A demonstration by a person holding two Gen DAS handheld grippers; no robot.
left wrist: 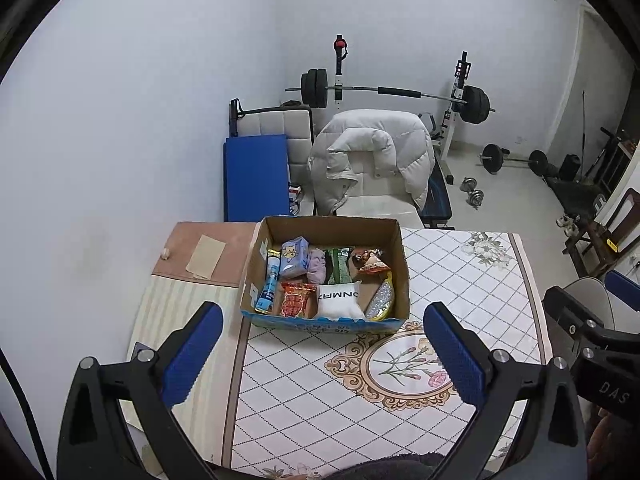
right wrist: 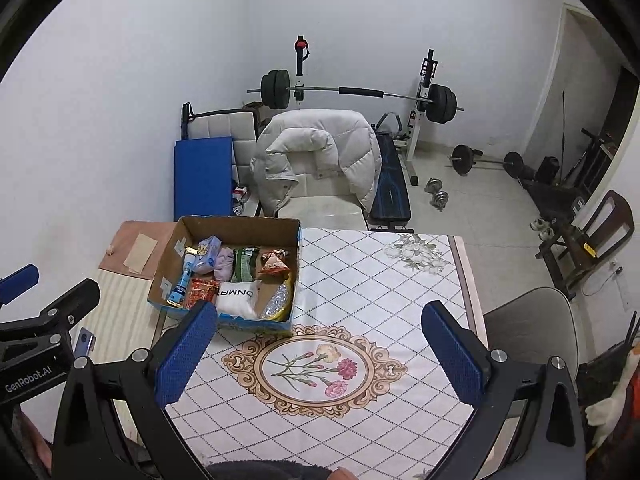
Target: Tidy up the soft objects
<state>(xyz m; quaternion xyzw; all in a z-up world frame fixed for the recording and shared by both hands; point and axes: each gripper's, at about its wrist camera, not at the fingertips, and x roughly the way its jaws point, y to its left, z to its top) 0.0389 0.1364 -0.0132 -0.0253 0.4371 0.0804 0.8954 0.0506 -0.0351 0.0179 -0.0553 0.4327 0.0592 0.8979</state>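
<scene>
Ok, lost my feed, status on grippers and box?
Left gripper open, empty. Right gripper open, empty. Box on table, full of packets. Nothing in the way.

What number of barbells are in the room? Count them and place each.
2. One barbell rests on the rack against the back wall; a shorter barbell lies on the floor to its right. More may be hidden behind the chair.

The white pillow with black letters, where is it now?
The white pillow lies inside the cardboard box on the table, against the box's near wall. The red snack packet is on its left and the silver glitter pouch on its right.
</scene>
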